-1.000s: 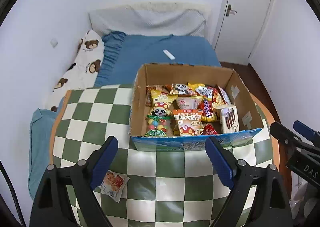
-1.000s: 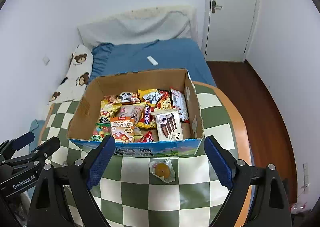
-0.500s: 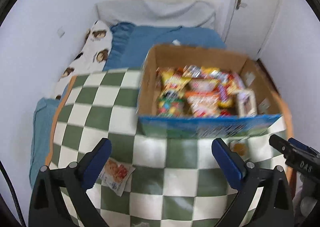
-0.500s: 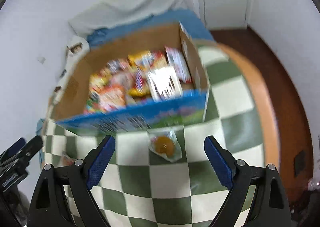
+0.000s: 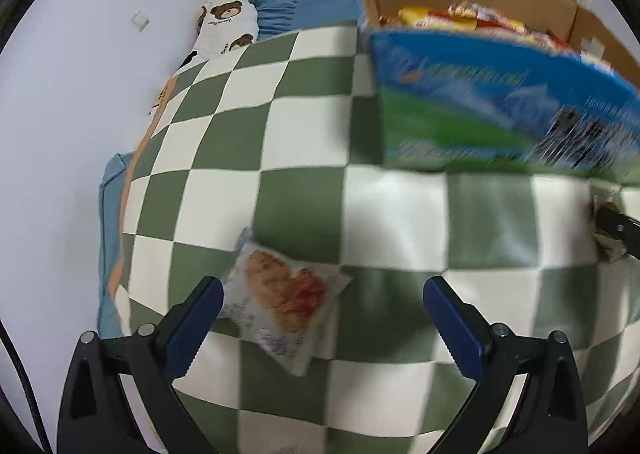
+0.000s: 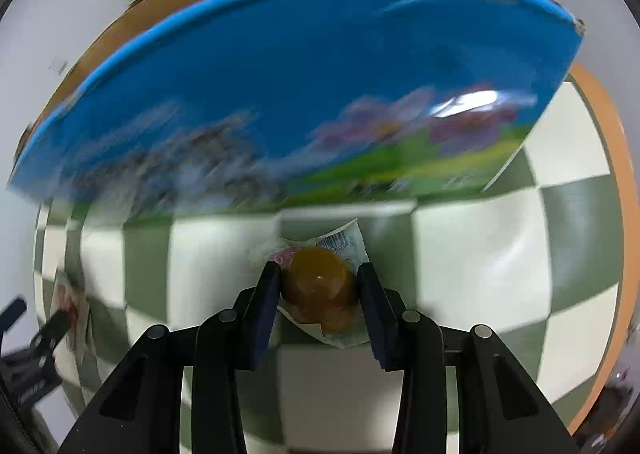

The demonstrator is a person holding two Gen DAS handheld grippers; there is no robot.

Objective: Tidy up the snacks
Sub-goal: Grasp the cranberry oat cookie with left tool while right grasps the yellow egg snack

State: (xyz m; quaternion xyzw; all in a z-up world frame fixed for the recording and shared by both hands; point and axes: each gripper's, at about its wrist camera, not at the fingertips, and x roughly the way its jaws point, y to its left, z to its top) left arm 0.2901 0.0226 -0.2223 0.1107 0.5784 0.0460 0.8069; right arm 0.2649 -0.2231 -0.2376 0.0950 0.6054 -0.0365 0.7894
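Observation:
A clear packet with a brown egg (image 6: 318, 278) lies on the green-and-white checked tablecloth (image 6: 472, 254), just in front of the cardboard snack box (image 6: 280, 74). My right gripper (image 6: 322, 284) points down at it. Its jaws are closing, and both pads touch the egg's sides. In the left wrist view, a white packet printed with a pastry (image 5: 284, 302) lies flat on the cloth. My left gripper (image 5: 322, 288) hangs open above it, the packet sitting toward the left finger (image 5: 196, 318). The box (image 5: 480, 94) holds several snack bags.
A bed with a blue sheet (image 5: 288, 6) and a bear-print pillow (image 5: 228, 22) lies beyond the table, against a white wall. The table's orange rim (image 6: 612, 158) curves along the right. The box stands close in front of both grippers.
Both grippers have dropped toward the table and tilted downward. The right jaws have come together around the egg packet. The left jaws have spread a little wider over the pastry packet.

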